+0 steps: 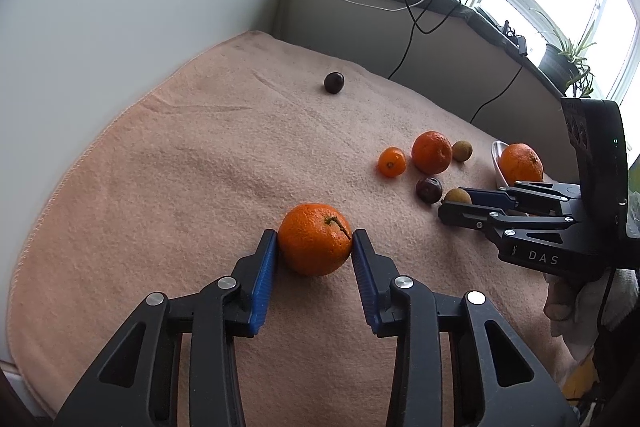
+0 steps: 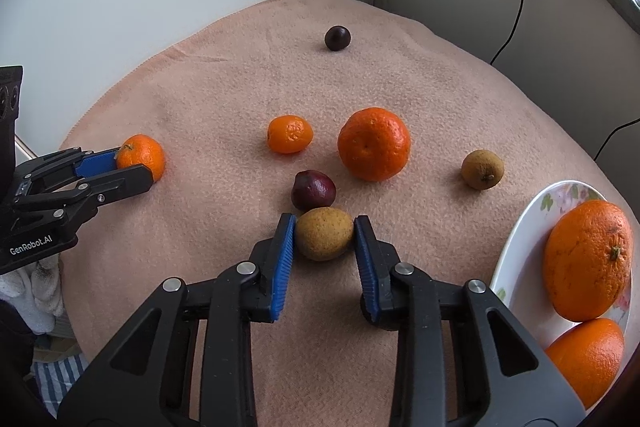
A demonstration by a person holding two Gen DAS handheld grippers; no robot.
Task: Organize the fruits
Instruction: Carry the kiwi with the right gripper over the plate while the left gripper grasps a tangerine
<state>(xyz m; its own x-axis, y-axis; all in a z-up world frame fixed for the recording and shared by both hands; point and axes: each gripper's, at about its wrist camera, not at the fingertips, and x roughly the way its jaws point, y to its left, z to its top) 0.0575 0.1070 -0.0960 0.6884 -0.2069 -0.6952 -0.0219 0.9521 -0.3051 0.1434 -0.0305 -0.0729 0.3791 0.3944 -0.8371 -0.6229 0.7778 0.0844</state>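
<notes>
Both grippers are on fruit at once: left gripper (image 1: pixel 315 241) has its blue pads pressed to either side of a stemmed tangerine (image 1: pixel 315 239) sitting on the peach blanket (image 1: pixel 160 167), well left of the white plate (image 2: pixel 520 227). Right gripper (image 2: pixel 325 235) has closed on a tan, rough-skinned fruit (image 2: pixel 324 233) just left of that plate, a dark plum (image 2: pixel 313 190) touching it behind. Two oranges (image 2: pixel 588 259) already lie in the plate, so that looks like the collecting spot. Open cloth lies between both picks and the plate's rim; the plum is the one neighbour likely to roll.
</notes>
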